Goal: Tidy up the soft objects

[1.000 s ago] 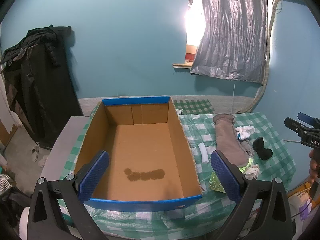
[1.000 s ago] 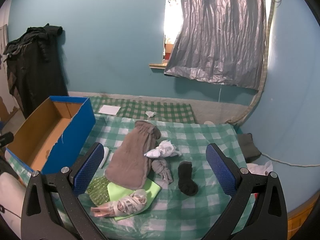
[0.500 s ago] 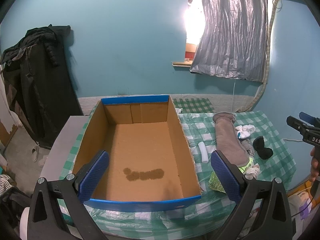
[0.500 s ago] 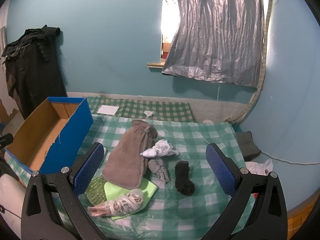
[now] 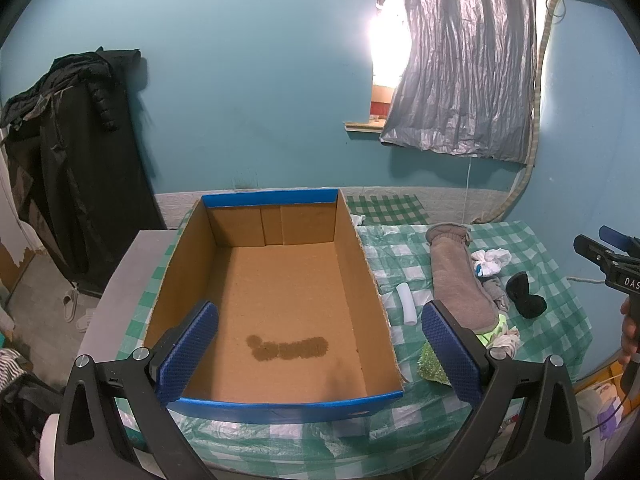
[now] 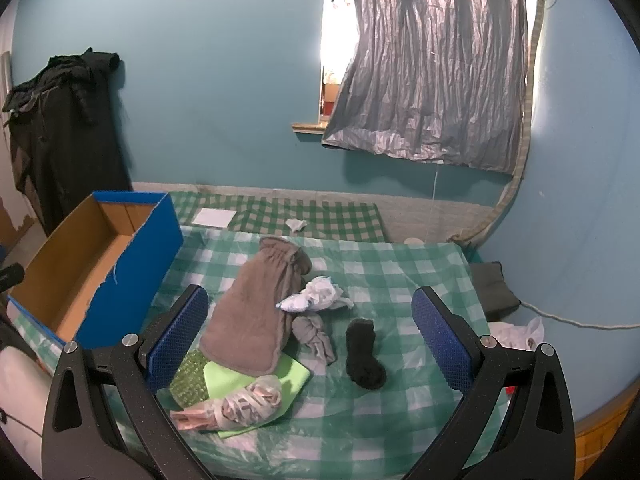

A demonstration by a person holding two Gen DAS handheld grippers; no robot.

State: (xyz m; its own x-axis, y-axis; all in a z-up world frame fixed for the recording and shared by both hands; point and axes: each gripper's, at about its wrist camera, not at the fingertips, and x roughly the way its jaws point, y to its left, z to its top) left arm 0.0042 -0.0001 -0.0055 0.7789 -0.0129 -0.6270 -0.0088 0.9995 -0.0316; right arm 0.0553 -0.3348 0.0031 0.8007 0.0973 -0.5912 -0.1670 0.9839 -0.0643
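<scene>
A blue-edged cardboard box (image 5: 280, 216) stands open on the green checked tablecloth (image 6: 400, 264), with only a dark stain inside. My left gripper (image 5: 318, 352) is open and empty above its near end. My right gripper (image 6: 312, 340) is open and empty above a pile of soft things: a grey-brown mitt (image 6: 260, 308), a white crumpled cloth (image 6: 316, 296), a grey sock (image 6: 316, 332), a black sock (image 6: 364, 356), a green cloth (image 6: 292, 380), a green sparkly sponge (image 6: 188, 380) and a patterned bundle (image 6: 240, 400). The box (image 6: 132, 256) lies left of the pile.
A white roll (image 5: 406, 304) lies between box and mitt. Dark coats (image 5: 68, 160) hang on the left wall. A grey curtain (image 6: 432, 60) covers the window. A dark cushion (image 6: 492, 288) and a cable (image 6: 580, 320) lie off the table's right edge. Green matting (image 6: 320, 216) lies behind.
The right gripper has drifted slightly to the right, so the pile sits more to the left in its view. The left gripper has barely moved. Nothing was picked up.
</scene>
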